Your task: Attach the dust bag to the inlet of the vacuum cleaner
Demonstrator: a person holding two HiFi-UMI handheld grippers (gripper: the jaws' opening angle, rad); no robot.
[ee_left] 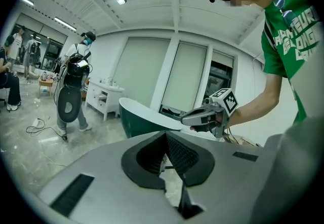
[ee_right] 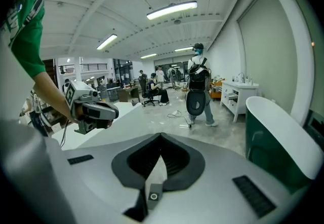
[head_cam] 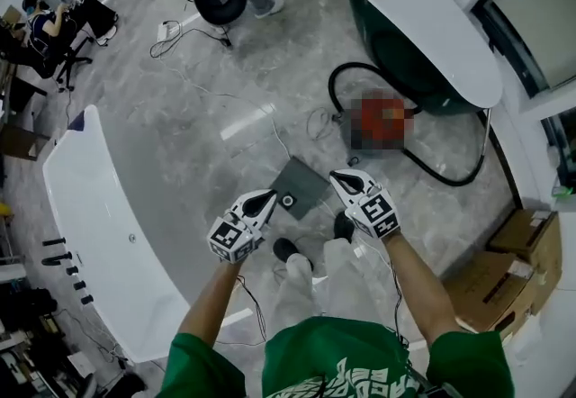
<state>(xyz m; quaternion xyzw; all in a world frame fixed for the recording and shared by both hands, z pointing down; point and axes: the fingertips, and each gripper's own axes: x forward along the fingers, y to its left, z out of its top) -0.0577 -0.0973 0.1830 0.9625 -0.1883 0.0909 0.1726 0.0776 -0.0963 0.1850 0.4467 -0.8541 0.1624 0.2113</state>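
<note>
The grey dust bag (head_cam: 301, 182) lies flat on the floor (head_cam: 225, 99), right between the two grippers, and its round hole (head_cam: 288, 201) sits at 7 o'clock on it. The left gripper (head_cam: 270, 196) and the right gripper (head_cam: 335, 176) both have their jaws closed at the tips, and they hold nothing. The vacuum cleaner's black hose (head_cam: 454, 182) is well apart, at 2 o'clock from the bag. The bag is thin and flat, so I think the jaws could just push it along the floor, or pinch the soft part and tear it
</note>
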